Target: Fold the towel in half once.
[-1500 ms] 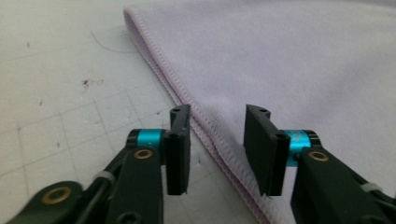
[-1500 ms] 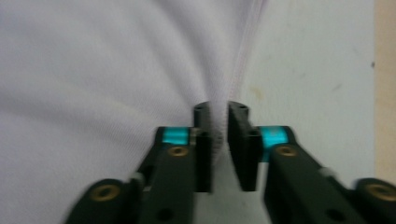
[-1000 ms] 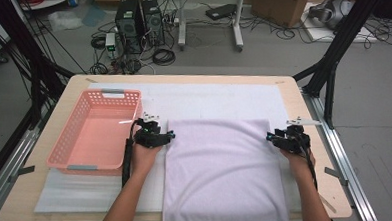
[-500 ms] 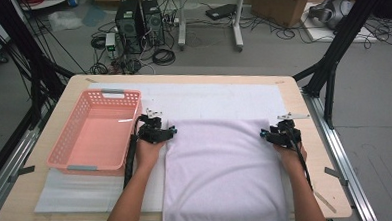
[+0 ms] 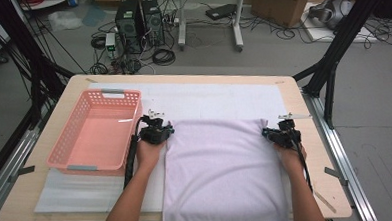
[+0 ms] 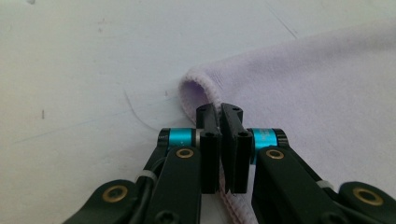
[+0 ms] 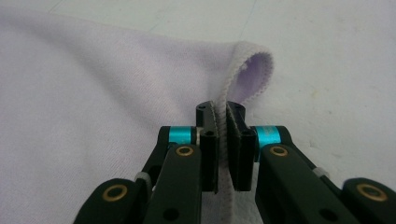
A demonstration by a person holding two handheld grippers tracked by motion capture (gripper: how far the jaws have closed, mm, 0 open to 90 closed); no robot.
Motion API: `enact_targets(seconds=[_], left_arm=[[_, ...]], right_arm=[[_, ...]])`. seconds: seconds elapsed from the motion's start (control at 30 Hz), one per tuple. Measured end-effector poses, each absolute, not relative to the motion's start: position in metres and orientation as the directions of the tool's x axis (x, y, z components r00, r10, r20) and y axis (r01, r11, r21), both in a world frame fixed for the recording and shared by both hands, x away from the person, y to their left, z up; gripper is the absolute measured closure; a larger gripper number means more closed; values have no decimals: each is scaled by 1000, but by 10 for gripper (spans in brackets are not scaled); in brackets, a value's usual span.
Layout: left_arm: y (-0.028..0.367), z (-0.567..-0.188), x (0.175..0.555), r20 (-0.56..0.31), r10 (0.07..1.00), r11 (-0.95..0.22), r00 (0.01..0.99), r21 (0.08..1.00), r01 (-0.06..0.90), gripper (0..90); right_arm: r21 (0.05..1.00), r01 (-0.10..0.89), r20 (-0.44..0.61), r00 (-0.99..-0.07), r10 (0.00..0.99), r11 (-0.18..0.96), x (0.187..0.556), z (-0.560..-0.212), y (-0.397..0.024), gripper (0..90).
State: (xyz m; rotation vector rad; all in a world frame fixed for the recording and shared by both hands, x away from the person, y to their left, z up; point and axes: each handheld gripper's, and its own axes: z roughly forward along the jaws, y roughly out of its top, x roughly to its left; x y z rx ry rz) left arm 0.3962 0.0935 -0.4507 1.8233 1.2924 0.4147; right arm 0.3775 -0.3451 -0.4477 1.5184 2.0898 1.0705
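Pink basket (image 5: 95, 132) at far left on the table (image 5: 47, 197). Left gripper (image 6: 219, 114), jaws just closed, pinching the near-left corner of the lilac towel (image 5: 227, 174) spread mid-table. Right gripper (image 7: 222, 112), likewise just closed, clamped on the opposite corner's hem.

Soft, matt lilac cloth (image 5: 227, 174) lies beside a glossy pink plastic basket (image 5: 96, 135).

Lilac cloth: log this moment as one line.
left gripper: just closed, shut on lilac cloth far-left corner | right gripper: just closed, shut on far-right corner | cloth flat on table
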Motion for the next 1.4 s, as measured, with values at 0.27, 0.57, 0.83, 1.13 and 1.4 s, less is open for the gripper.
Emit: enact_targets(seconds=[0.27, 0.57, 0.83, 1.13, 1.4], left_arm=[[95, -436, 413, -237, 887, -35, 397, 822, 569, 864], [105, -445, 432, -274, 904, 54, 328, 834, 549, 864], [106, -441, 451, -293, 889, 68, 352, 845, 531, 863], [109, -433, 469, -265, 903, 54, 338, 851, 523, 861], [100, -427, 459, -221, 883, -27, 414, 856, 515, 543]], right_arm=[[776, 606, 74, -364, 929, 175, 382, -438, -348, 859], [808, 572, 97, -367, 925, 142, 407, -436, -348, 859], [817, 561, 82, -341, 937, 132, 415, -432, -344, 858], [852, 505, 58, -357, 932, 140, 430, -428, -339, 849], [841, 532, 97, -323, 942, 96, 422, -426, -341, 604]])
